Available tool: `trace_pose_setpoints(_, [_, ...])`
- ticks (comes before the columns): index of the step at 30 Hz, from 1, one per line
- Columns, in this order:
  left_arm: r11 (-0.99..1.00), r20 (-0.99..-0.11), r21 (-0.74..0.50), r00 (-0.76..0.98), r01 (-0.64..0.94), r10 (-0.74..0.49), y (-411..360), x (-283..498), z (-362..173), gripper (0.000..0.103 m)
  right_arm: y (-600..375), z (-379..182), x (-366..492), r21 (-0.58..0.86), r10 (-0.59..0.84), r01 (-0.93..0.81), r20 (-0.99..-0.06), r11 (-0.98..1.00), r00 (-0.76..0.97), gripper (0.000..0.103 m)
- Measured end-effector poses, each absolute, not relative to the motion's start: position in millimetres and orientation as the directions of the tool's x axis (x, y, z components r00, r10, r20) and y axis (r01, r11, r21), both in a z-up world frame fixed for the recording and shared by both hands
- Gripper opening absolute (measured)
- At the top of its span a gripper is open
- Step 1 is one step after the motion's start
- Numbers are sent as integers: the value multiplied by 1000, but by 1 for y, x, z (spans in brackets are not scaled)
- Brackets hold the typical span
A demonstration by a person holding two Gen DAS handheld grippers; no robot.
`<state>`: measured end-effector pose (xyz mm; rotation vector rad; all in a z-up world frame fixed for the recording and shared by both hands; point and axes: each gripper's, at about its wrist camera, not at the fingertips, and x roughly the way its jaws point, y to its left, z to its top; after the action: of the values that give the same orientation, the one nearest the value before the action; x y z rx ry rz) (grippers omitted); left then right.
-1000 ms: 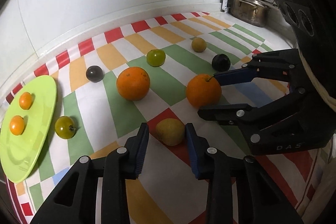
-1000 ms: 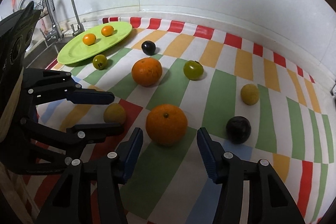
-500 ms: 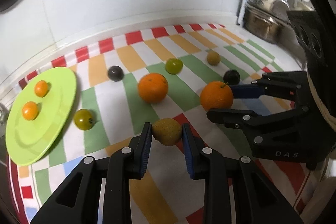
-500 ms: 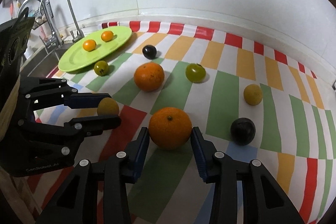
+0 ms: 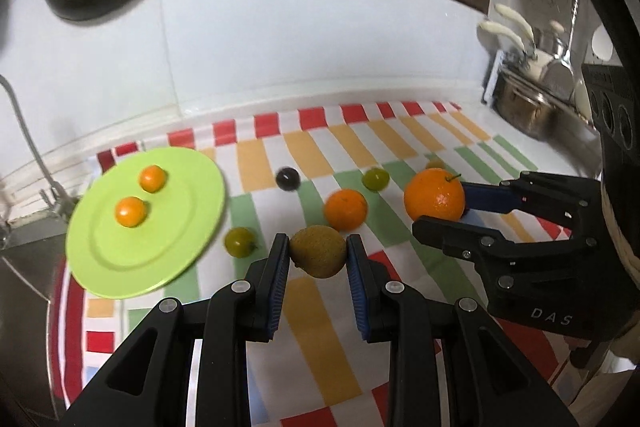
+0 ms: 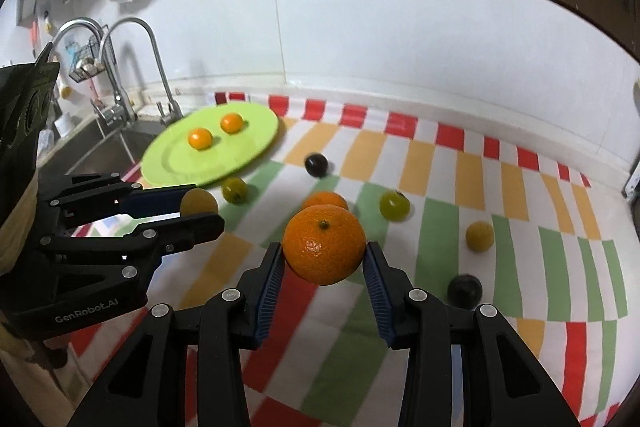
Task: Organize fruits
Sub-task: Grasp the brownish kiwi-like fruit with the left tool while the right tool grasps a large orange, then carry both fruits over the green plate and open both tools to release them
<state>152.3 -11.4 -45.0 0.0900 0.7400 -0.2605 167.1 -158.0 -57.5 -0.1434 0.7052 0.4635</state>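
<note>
Tilted downward, left gripper [image 5: 318, 259] clamps yellow-brown fruit [image 5: 318, 255]; right gripper [image 6: 324, 267] clamps orange [image 6: 324, 250].

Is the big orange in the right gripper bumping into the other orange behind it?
Cannot tell. In the right wrist view the held orange overlaps the other orange; in the left wrist view a strip of cloth shows between them, but that doesn't settle depth.

2 big oranges [image 6: 324, 251], 2 small oranges [image 6: 200, 139] on 1 green plate [image 6: 256, 143]. Also 2 dark plums [image 6: 316, 164], 2 green fruits [image 6: 394, 205], 2 yellow-brown fruits [image 6: 479, 235]. Approx. 10 fruits total.
</note>
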Motion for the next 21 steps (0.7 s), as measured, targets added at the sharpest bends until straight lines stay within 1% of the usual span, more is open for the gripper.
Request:
trace_pose_setpoints(9, [982, -628, 12, 765, 191, -141, 12, 143, -23, 29, -137, -35, 161, 20, 392, -478, -602, 878, 695, 42])
trace_pose_setpoints(21, [996, -566, 58, 824, 68, -23, 50, 135, -1, 29, -101, -10, 165, 18, 445, -520, -542, 854, 713, 42])
